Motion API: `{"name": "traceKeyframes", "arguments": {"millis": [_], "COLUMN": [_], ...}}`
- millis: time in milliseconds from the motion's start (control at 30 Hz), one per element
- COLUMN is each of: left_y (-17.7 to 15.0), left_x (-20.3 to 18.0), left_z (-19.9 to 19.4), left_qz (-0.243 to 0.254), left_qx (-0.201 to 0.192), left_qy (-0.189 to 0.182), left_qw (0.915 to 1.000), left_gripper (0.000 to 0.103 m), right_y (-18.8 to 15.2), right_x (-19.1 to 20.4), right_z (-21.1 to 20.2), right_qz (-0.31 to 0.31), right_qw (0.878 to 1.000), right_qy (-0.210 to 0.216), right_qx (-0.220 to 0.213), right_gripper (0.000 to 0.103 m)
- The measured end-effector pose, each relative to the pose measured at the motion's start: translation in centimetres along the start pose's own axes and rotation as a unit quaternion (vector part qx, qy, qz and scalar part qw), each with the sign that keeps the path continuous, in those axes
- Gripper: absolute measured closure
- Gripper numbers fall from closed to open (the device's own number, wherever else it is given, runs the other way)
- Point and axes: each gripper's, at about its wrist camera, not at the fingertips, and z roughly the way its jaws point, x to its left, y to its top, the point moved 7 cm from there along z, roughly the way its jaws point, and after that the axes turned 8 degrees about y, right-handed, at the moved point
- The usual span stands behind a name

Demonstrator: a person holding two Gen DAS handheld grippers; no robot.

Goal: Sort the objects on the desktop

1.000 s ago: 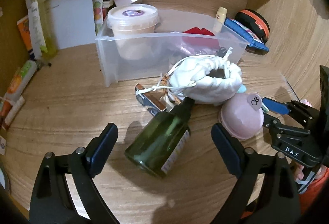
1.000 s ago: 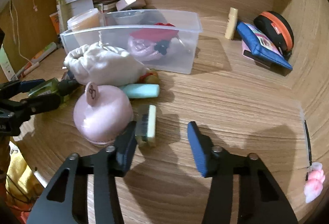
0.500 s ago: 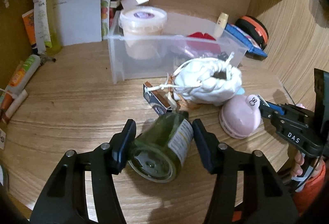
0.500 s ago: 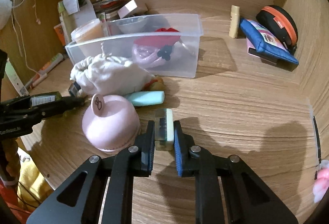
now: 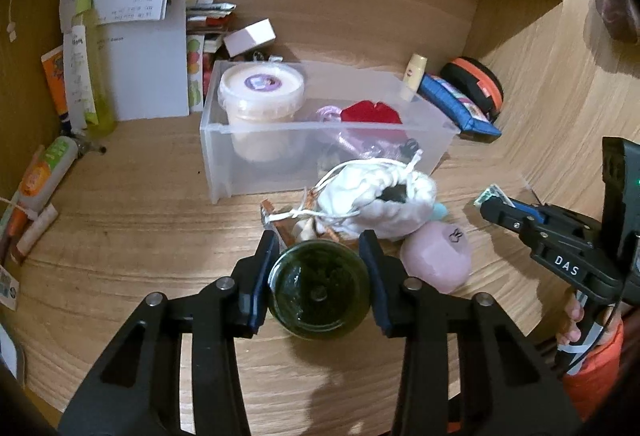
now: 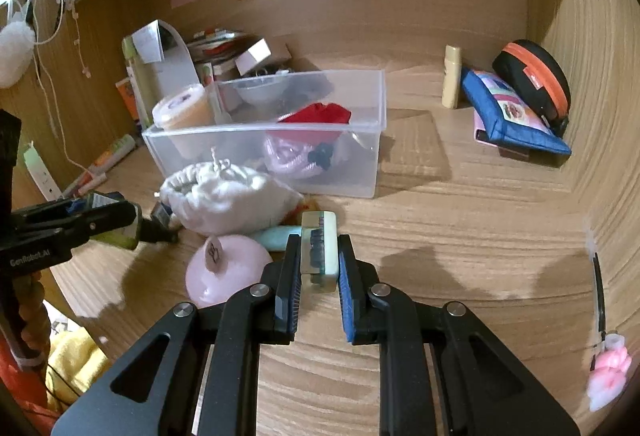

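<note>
My left gripper [image 5: 318, 240] has a dark green glass bottle [image 5: 318, 292] between its closing jaws. Both pads press on the bottle's sides, and its round base faces the camera, raised off the desk. My right gripper [image 6: 319, 242] is shut on a small pale green case [image 6: 318, 252] with a clear side, held just above the wood. On the desk between them lie a white drawstring pouch [image 6: 228, 200], a pink dome [image 6: 228, 272] and a teal tube [image 6: 276, 236]. Behind these stands a clear plastic bin [image 5: 320, 160].
The bin holds a lidded tub [image 5: 262, 96] and a red item [image 5: 370, 112]. A blue pouch [image 6: 508, 112], a black and orange case [image 6: 536, 76] and a cream tube [image 6: 452, 76] sit at the back right. Papers and tubes crowd the left. A pink clip [image 6: 608, 376] lies far right.
The left jaws have closed around the green bottle and lifted it, tipping its base toward the camera. The right jaws have shut on the pale green case and raised it.
</note>
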Motion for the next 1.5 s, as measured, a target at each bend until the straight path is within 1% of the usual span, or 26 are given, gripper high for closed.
{"name": "traceKeyframes", "arguments": {"millis": [333, 533, 667, 900, 1067, 1133, 1167, 1333, 1433, 1500], "left_y": [2.3, 4.3, 5.7, 8.3, 10.4, 11.1, 11.5, 13.0, 13.3, 13.4], "left_x": [-0.8, -1.1, -1.3, -2.1, -2.6, -2.7, -2.7, -2.7, -2.7, -2.7], "left_z": [-1.1, -1.5, -1.7, -1.6, -0.9, -0.4, -0.1, 1.3, 2.4, 3.0], "left_qz": [0.001, -0.002, -0.007, -0.001, 0.002, 0.002, 0.001, -0.001, 0.000, 0.002], "left_qx": [-0.028, -0.050, -0.064, -0.085, -0.096, -0.099, -0.100, -0.104, -0.098, -0.095], "left_qy": [-0.014, -0.017, -0.026, -0.032, -0.035, -0.032, -0.031, -0.026, -0.019, -0.015], "left_qw": [0.9995, 0.9986, 0.9976, 0.9958, 0.9947, 0.9946, 0.9945, 0.9943, 0.9950, 0.9954], "left_gripper": [0.062, 0.062, 0.062, 0.062, 0.062, 0.062, 0.062, 0.062, 0.062, 0.062], "right_y": [1.6, 3.1, 4.0, 5.6, 6.8, 7.2, 7.3, 8.4, 8.6, 8.3], "right_x": [0.0, 0.0, -0.1, -0.5, -0.9, -1.0, -1.0, -1.5, -1.9, -2.0], "right_z": [-0.4, -0.9, -1.0, -0.6, 0.0, 0.3, 0.5, 0.9, 1.6, 1.7], "right_qz": [0.008, 0.002, 0.001, -0.001, -0.005, -0.004, -0.004, -0.007, -0.007, -0.002], "right_qw": [1.000, 0.999, 0.999, 0.999, 0.999, 0.998, 0.998, 0.998, 0.999, 0.999], "right_qy": [0.013, 0.014, 0.014, 0.013, 0.018, 0.021, 0.022, 0.020, 0.016, 0.026], "right_qx": [-0.020, -0.035, -0.042, -0.048, -0.051, -0.052, -0.052, -0.058, -0.049, -0.042], "right_gripper": [0.088, 0.088, 0.088, 0.088, 0.088, 0.089, 0.091, 0.091, 0.091, 0.091]}}
